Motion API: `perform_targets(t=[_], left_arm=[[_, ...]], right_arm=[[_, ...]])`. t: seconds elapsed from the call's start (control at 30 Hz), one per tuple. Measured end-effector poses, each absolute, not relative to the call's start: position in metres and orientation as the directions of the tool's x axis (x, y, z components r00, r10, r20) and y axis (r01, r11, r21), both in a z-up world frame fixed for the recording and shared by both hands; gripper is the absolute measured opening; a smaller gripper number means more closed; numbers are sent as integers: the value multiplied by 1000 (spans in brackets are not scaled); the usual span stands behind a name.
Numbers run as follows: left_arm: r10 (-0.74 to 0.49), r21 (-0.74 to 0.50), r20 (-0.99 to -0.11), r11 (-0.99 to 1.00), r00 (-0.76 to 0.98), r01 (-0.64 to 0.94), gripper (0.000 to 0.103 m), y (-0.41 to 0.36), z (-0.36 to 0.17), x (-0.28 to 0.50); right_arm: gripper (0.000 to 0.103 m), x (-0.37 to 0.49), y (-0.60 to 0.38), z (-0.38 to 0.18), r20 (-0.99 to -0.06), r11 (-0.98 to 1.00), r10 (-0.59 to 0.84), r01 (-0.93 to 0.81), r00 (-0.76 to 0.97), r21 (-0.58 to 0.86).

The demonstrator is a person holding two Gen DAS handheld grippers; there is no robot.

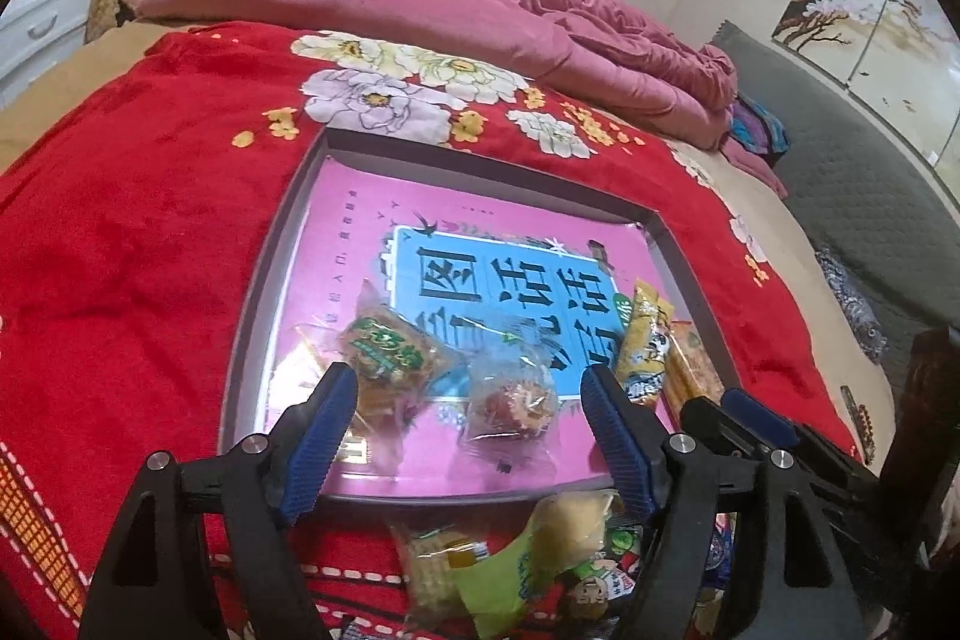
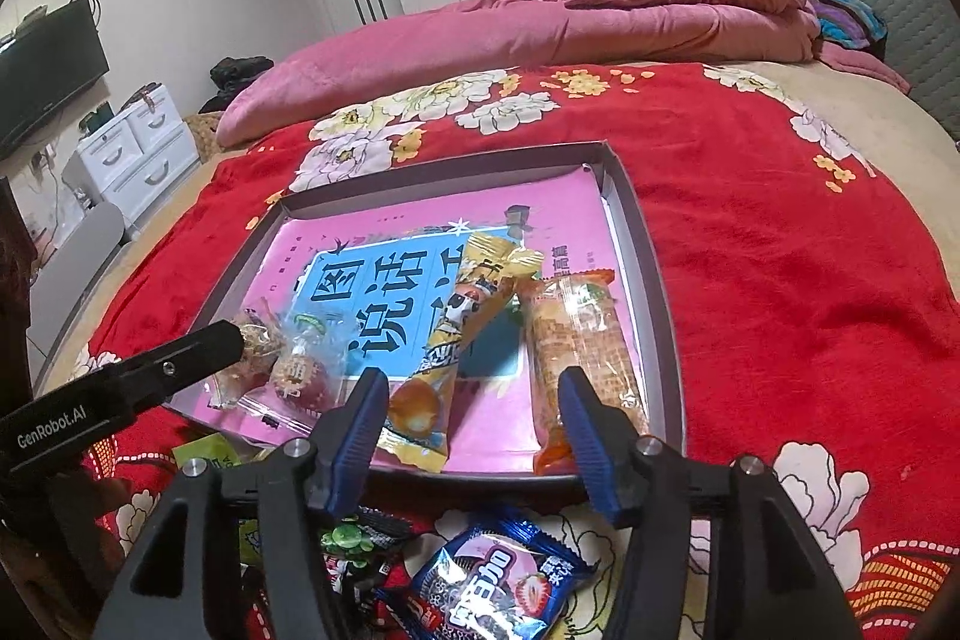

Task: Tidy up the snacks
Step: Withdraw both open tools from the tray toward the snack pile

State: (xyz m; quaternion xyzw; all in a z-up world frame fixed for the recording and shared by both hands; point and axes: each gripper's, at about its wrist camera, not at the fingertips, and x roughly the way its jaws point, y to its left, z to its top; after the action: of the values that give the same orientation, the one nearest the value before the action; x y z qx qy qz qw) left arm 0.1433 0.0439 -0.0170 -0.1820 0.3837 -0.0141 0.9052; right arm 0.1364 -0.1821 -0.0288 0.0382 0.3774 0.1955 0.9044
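Crinkly plastic-wrapped snacks lie in a shallow grey cardboard tray (image 1: 264, 274) on plush red floral bedding (image 1: 138, 220), both blue-ribbed grippers, left (image 1: 468, 400) and right (image 2: 468, 400), parted and empty; only the right view shows a glossy blue biscuit packet (image 2: 498, 580).

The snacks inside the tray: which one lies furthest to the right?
The orange cracker pack, a long clear sleeve of square biscuits, lies beside the tray's right wall. The yellow stick pack and the two round cakes lie further left.

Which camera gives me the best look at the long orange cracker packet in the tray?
The right wrist view: the orange cracker packet lies lengthwise in the tray, almost fully visible beside the yellow packet. In the left wrist view only a sliver shows, behind the yellow packet and the right gripper.
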Motion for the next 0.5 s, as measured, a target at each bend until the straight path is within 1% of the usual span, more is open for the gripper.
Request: perform_targets(t=[0.1,0.17,0.23,0.33,0.5], left_arm=[[-164,-345,-689,931,706,-119,78,46,-17,143],[-169,-350,-687,929,707,-118,78,47,-16,142],[-169,-353,-684,928,710,-119,78,48,-16,141],[-170,-356,-681,927,712,-119,82,49,-15,140],[-165,-350,-670,930,724,-112,82,50,-11,136]], right_arm=[[59,136,-183,-28,-659,917,392,-330,642,224],[65,135,-183,-26,-654,916,394,-332,646,225],[67,134,-184,-25,-646,914,400,-335,650,229],[67,134,-183,-23,-644,913,403,-339,650,228],[68,131,-183,-21,-638,913,401,-341,658,222]])
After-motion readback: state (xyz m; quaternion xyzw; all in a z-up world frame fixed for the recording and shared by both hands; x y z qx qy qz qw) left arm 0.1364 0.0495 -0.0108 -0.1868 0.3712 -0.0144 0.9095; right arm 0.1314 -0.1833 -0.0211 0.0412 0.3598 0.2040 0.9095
